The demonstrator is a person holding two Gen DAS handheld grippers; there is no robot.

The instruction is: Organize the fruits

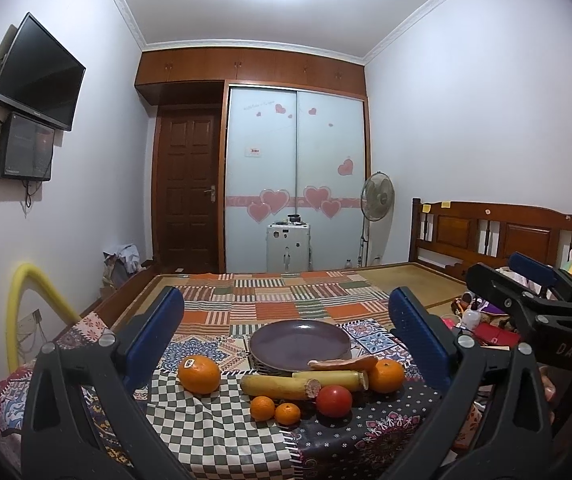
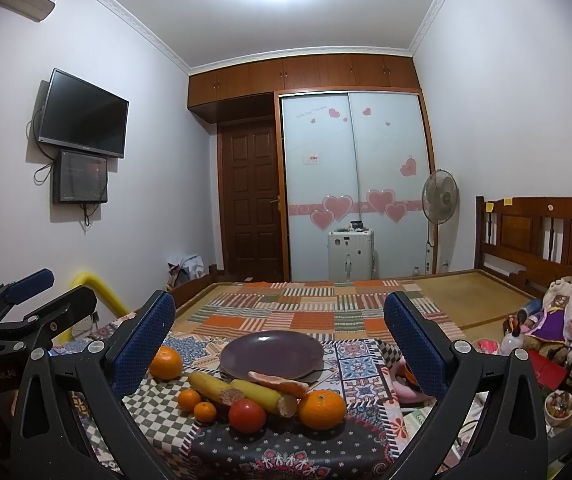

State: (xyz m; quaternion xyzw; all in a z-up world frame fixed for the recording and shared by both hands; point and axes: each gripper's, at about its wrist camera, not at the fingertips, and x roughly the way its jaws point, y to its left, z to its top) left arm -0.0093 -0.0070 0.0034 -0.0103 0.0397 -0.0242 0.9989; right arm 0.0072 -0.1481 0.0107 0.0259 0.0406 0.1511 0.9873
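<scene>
Through the left wrist camera, the left gripper (image 1: 286, 328) hangs with its jaws spread wide, holding and touching nothing. Between its fingers, the purple plate (image 1: 300, 344) lies empty at the centre. Fruit crowds the plate's near rim: a large orange (image 1: 199, 374) at 8 o'clock, two bananas (image 1: 282, 386) and a red tomato (image 1: 334, 401) at 6, two small mandarins (image 1: 275, 409) at 7, another orange (image 1: 386, 376) at 4. My worry is that round fruit on soft patterned cloth (image 1: 214, 432) may roll off if nudged, and the tomato could bruise under a hard squeeze.

From the right wrist camera, the right gripper (image 2: 280, 332) is equally wide apart and empty. The plate (image 2: 272, 354) sits centrally; the nearest orange (image 2: 321, 409) lies at 5 o'clock of it, and the tomato (image 2: 247, 416) at 7. Both grippers reaching into the one tight cluster could collide.
</scene>
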